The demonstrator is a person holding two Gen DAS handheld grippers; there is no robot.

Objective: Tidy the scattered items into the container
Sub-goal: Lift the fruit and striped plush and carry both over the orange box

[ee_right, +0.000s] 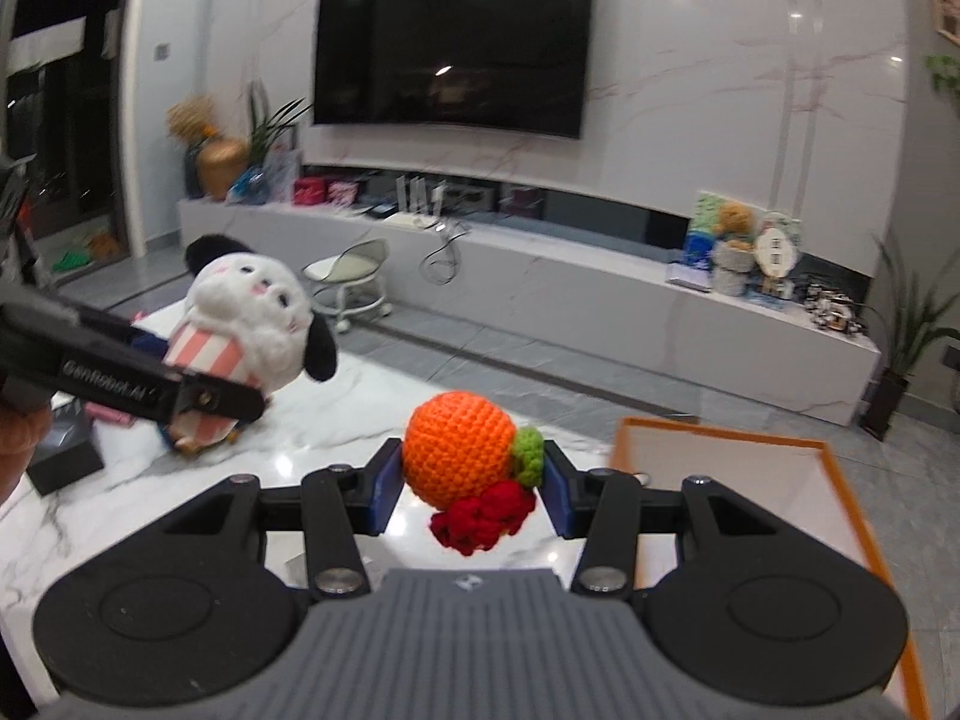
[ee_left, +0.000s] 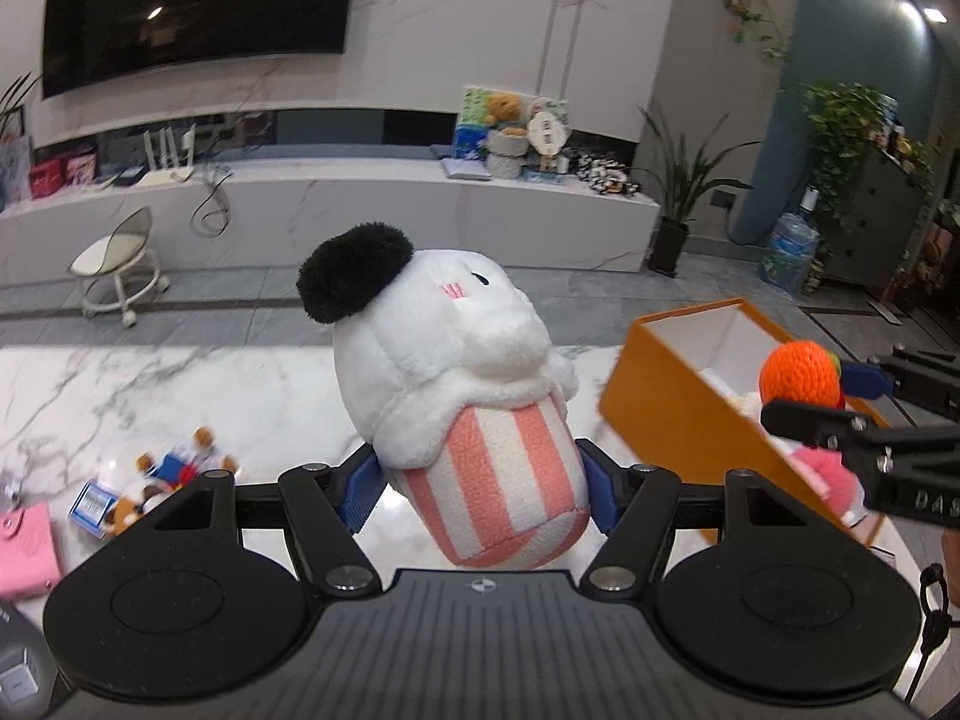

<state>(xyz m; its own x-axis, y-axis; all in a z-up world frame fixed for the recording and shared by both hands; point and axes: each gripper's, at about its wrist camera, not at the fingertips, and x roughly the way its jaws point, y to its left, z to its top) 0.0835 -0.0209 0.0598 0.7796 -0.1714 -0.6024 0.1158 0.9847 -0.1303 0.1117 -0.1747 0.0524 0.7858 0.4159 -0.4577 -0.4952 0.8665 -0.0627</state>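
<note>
White marble table in a living room, both grippers up above it.

Left gripper: jaws pinching the plush toy by its pink-and-white striped body, blue pads pressed into both sides. Toy is white with black ears, held clear of the table, head tilted away from the camera. In the right wrist view the same plush toy sits left of frame in the left gripper.

Right gripper: jaws pinching the crocheted orange, which has a green leaf bit and a red knitted piece hanging under it. Also off the table. In the left wrist view the crocheted orange is over the orange box, held by the right gripper.

Orange box: white inside, open top, on the table at the right. Already has a pink item and something pale in it; can't tell what they are.

Still loose on the table, left side: small bear figures, a blue-and-white card pack, a pink wallet.

Further back: rolling stool on the grey floor, long marble TV console, wall TV, potted plants at the right.
</note>
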